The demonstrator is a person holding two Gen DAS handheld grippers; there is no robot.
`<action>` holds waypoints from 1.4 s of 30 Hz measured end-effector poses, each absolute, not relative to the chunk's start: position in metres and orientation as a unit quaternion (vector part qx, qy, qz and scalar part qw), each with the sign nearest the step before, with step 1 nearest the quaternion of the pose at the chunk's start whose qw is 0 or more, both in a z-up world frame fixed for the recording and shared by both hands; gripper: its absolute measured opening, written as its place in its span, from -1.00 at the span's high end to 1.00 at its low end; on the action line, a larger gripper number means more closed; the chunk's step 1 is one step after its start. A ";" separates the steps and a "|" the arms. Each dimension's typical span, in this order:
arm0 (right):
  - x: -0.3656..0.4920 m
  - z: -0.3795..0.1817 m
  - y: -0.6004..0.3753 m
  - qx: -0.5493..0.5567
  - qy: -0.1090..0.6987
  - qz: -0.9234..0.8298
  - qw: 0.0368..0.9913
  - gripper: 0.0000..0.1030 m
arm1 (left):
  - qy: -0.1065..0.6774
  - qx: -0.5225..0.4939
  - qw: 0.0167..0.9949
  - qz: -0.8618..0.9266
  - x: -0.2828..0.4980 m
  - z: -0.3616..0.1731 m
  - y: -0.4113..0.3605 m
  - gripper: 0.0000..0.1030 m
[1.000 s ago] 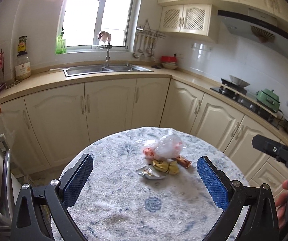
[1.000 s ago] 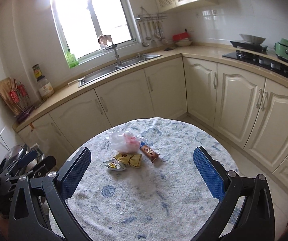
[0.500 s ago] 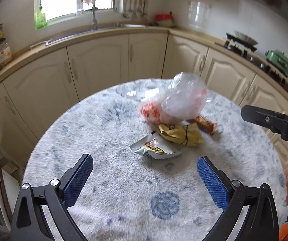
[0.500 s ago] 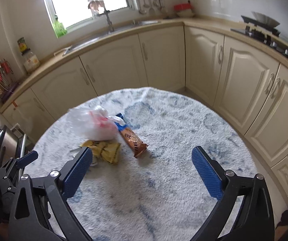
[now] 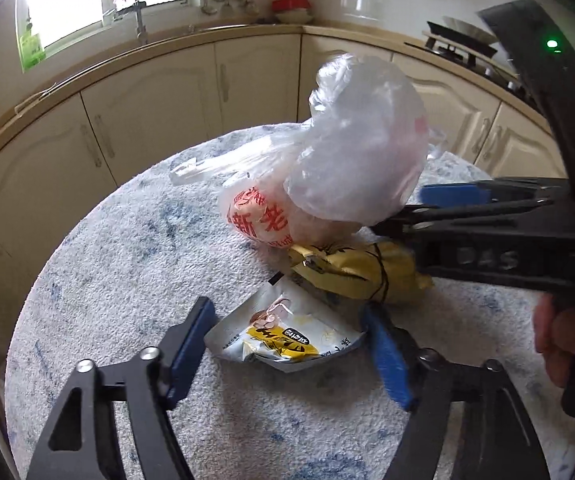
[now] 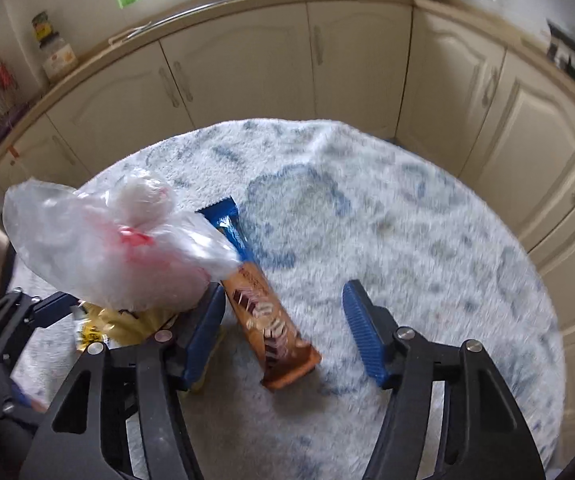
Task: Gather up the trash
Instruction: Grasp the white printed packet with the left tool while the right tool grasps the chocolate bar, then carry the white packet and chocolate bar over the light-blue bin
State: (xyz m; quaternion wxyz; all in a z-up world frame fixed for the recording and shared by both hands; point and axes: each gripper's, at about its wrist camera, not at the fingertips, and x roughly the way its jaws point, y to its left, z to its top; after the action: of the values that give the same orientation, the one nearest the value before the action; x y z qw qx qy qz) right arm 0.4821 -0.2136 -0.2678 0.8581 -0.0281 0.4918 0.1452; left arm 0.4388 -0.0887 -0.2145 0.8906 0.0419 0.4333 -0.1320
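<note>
While low over the round blue-and-white tablecloth (image 5: 107, 280), left gripper (image 5: 287, 344) spread apart, blue pads either side of the silver-and-yellow snack wrapper (image 5: 283, 336), both pads close against its edges but not visibly pinching it. Lying flat on the cloth, that wrapper. Just beyond it, touching or nearly so, a crumpled yellow wrapper (image 5: 359, 276). Beyond that again, leaning on the yellow one, a puffed clear plastic bag (image 5: 351, 160) with red characters printed low on its side. Coming in from the right past the bag, the right gripper's black frame and a blue pad, with bare fingers wrapped round its handle.

Over on the other camera: right gripper (image 6: 283, 328) also apart, straddling the orange-brown snack bar wrapper (image 6: 267, 320), nothing clamped. Bar wrapper flat on the cloth, its blue torn end pointing away and tucked beside the plastic bag. Left pad close against the bar's side, right pad well clear of it. Bag bulging just left of the bar, yellow wrapper peeking out beneath it.

Farther back, past the table's edge, cream kitchen cabinets (image 6: 247, 64) curving round under a beige countertop (image 5: 167, 46).
</note>
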 end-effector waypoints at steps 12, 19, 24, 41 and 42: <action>0.429 -0.259 -0.257 0.021 0.480 0.118 0.869 0.63 | 0.432 -0.033 0.890 -0.141 0.455 -0.218 -0.062 0.14; 0.382 -0.240 -0.278 0.046 0.469 0.114 0.875 0.63 | 0.431 -0.052 0.888 -0.151 0.440 -0.221 -0.061 0.16; 0.351 -0.223 -0.289 0.058 0.455 0.109 0.882 0.63 | 0.411 -0.048 0.896 -0.161 0.419 -0.208 -0.060 0.16; 0.245 -0.134 -0.372 0.110 0.351 0.047 0.929 0.63 | 0.304 0.002 0.918 -0.256 0.337 -0.129 -0.154 0.16; 0.240 -0.131 -0.378 0.113 0.347 0.041 0.930 0.63 | 0.299 0.005 0.917 -0.265 0.333 -0.124 -0.160 0.16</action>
State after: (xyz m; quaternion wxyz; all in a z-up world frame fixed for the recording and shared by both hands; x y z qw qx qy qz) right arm 0.2398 -0.3784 -0.1311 0.9302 0.1131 0.3469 0.0409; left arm 0.3333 -0.1599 -0.1244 0.9167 0.0048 0.2992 -0.2647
